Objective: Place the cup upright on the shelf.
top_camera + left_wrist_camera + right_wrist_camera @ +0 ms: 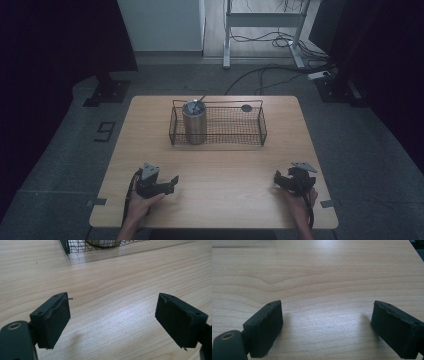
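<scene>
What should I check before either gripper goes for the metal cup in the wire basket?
1. Left gripper free: ok, jaws apart with bare table between them.
2. Right gripper free: ok, jaws apart, nothing held.
3. Metal cup upright: ok, it stands at the left end of the wire basket.
4. Thin stick in the cup: cannot tell what it is; it leans up and to the right past the rim.
5. Dark round piece at the basket's far right: cannot tell whether it lies inside or behind.
6. Path from both grippers to the basket: ok, bare table.
</scene>
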The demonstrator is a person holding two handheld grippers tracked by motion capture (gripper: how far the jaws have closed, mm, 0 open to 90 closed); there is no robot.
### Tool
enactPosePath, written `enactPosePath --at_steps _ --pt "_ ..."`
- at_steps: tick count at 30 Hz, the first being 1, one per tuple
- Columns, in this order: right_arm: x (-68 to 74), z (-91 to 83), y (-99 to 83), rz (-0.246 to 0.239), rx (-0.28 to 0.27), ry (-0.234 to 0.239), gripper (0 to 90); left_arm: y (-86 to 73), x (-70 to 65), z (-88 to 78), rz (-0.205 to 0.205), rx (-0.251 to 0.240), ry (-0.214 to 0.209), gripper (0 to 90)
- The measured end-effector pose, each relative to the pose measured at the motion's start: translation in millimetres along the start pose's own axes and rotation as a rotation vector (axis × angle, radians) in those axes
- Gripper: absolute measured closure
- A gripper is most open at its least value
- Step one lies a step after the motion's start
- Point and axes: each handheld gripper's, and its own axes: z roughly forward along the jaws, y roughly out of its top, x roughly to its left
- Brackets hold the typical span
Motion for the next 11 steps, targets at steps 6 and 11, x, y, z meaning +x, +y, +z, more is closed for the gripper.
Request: enactPosePath --at_steps 6,11 --pt "0.0 0.0 0.0 0.000 0.000 0.000 10.2 1.5 0.5 2.3 -0.010 0.002 0.005 13.5" --pt "0.0 0.0 0.0 0.000 0.000 0.000 10.2 1.0 -0.9 4.7 -0.012 0.013 0.006 13.8"
